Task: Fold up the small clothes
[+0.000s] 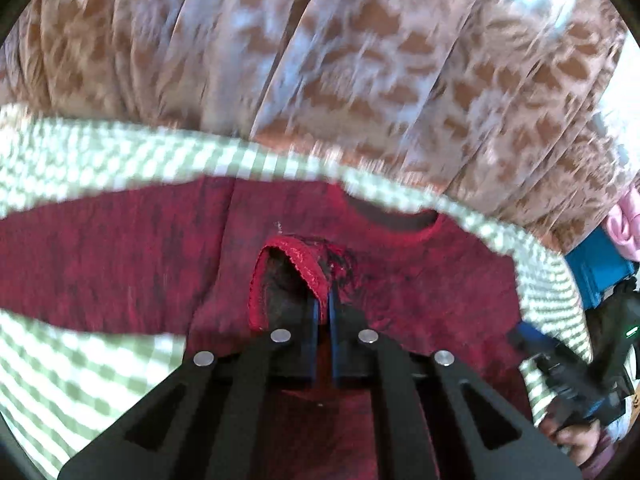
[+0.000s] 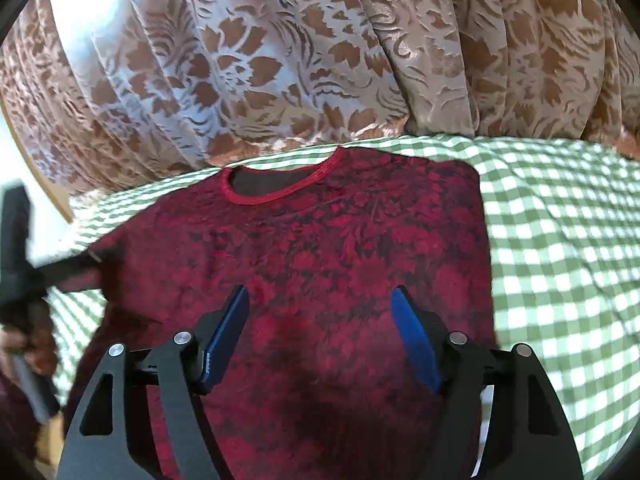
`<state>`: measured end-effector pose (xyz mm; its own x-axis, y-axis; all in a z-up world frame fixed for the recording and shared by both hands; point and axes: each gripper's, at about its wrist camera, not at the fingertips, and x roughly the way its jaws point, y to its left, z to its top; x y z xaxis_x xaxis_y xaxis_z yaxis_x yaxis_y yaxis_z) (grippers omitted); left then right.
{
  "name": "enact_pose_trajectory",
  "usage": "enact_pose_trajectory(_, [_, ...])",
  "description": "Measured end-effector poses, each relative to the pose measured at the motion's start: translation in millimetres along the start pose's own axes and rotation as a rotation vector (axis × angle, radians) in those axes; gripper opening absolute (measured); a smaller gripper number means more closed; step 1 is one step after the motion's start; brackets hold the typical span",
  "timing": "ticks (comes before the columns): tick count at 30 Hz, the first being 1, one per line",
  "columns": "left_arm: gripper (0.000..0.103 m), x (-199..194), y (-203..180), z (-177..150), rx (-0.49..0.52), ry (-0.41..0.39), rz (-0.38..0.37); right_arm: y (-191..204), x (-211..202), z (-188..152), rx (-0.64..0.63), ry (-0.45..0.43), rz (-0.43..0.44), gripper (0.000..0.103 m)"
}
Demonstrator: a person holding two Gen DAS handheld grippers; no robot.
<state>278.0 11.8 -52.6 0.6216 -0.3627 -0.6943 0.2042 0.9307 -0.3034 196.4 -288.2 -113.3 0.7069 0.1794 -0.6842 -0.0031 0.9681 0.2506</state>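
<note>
A dark red patterned shirt point(image 2: 340, 248) lies flat on a green-and-white checked cloth point(image 2: 560, 248), its neckline point(image 2: 280, 184) at the far side. My right gripper point(image 2: 320, 308) is open and empty, hovering over the shirt's middle. My left gripper point(image 1: 323, 300) is shut on the shirt's red sleeve cuff point(image 1: 308, 264) and holds it lifted over the shirt body point(image 1: 120, 248). The left gripper also shows at the left edge of the right wrist view point(image 2: 72, 262), blurred, at the shirt's left side.
A brown and white floral curtain point(image 2: 320, 60) hangs right behind the checked surface. A blue box point(image 1: 596, 268) and pink fabric point(image 1: 624, 224) sit at the right in the left wrist view. The right gripper's body point(image 1: 568, 376) shows there too.
</note>
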Motion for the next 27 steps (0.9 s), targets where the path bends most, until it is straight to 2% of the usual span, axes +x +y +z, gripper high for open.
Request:
enact_pose_trajectory(2, [0.003,-8.8,-10.5,15.8,0.037,-0.055,0.0,-1.2,7.5,3.3,-0.011,-0.003,-0.035,0.073])
enact_pose_trajectory(3, [0.004,-10.0,-16.4,21.0,0.071,-0.076,0.023,-2.7,13.1,4.0,-0.021,0.0,-0.072,0.073])
enact_pose_trajectory(5, [0.004,-1.5,-19.1,24.4,0.097,-0.074,0.066,-10.2,29.0,1.8,-0.026,0.036,-0.16,0.073])
enact_pose_trajectory(7, [0.008,26.3,-11.3,19.1,0.102,0.009,0.153,-23.6,50.7,-5.3,-0.016,0.102,-0.248,0.069])
enact_pose_trajectory(8, [0.014,33.8,-4.3,14.0,0.091,0.04,0.192,-29.1,56.4,-7.9,-0.005,0.109,-0.256,0.069])
enact_pose_trajectory(10, [0.018,63.3,20.6,-3.2,0.039,0.145,0.294,-33.9,58.3,-6.7,0.015,0.103,-0.278,0.069])
enact_pose_trajectory(11, [0.024,69.0,29.6,-9.3,0.012,0.164,0.314,-34.4,58.6,-4.6,0.014,0.1,-0.3,0.069])
enact_pose_trajectory(13, [0.024,69.0,43.6,-19.4,-0.02,0.153,0.299,-41.3,58.4,-3.5,0.041,0.095,-0.32,0.069])
enact_pose_trajectory(16, [0.022,68.1,37.0,-24.6,0.067,0.143,0.349,-46.3,61.6,-3.0,0.052,0.101,-0.344,0.069])
enact_pose_trajectory(17, [0.022,66.7,36.5,-25.6,0.068,0.143,0.359,-49.2,63.2,-2.8,0.065,0.1,-0.346,0.07])
enact_pose_trajectory(20, [0.045,52.0,28.3,-30.3,0.026,0.109,0.348,-46.6,62.7,-3.7,0.054,0.091,-0.355,0.07])
enact_pose_trajectory(21, [0.051,44.3,23.3,-34.2,0.024,0.085,0.368,-45.2,62.1,-3.3,0.048,0.091,-0.355,0.072])
enact_pose_trajectory(23, [0.057,32.0,17.5,-43.7,0.031,0.052,0.406,-44.8,56.8,-1.5,0.059,0.082,-0.337,0.075])
enact_pose_trajectory(25, [0.059,19.9,14.8,-52.5,0.022,0.041,0.373,-40.7,43.6,-1.5,0.068,0.059,-0.336,0.083])
enact_pose_trajectory(27, [0.06,8.4,8.6,-64.7,0.034,0.033,0.382,-32.2,29.1,-3.5,0.061,0.027,-0.326,0.086])
